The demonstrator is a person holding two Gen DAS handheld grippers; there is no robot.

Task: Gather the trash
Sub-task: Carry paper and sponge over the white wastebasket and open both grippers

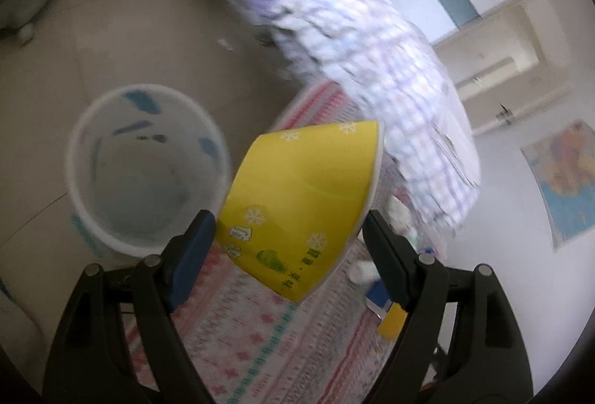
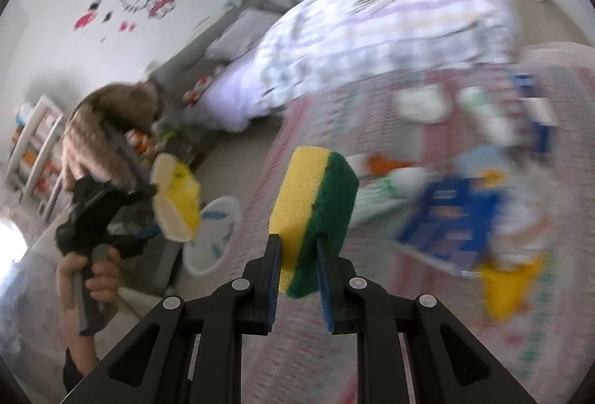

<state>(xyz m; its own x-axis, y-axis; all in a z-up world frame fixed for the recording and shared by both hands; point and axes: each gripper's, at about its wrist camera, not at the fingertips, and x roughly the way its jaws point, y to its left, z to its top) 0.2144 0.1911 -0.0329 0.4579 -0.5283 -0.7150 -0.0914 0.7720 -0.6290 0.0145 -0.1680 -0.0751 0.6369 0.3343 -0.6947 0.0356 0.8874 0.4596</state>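
A yellow paper cup [image 1: 301, 207] is clamped sideways between the left gripper [image 1: 288, 229]'s spread fingers, beside the white plastic bin [image 1: 148, 166], presumably for dropping in. A yellow-and-green sponge [image 2: 314, 214] is pinched by the right gripper [image 2: 297, 247], lifted off the patterned mat [image 2: 372, 311], likely bound there too.

I see the left gripper [image 1: 288, 229] with jaws wide, clamped across a cup [image 1: 301, 203] held tilted. The hand [image 2: 89, 277] wraps its grip from below. Right gripper [image 2: 297, 244] has jaws narrow, pads pressing both faces of a sponge [image 2: 312, 214]. Both grippers angle downward.
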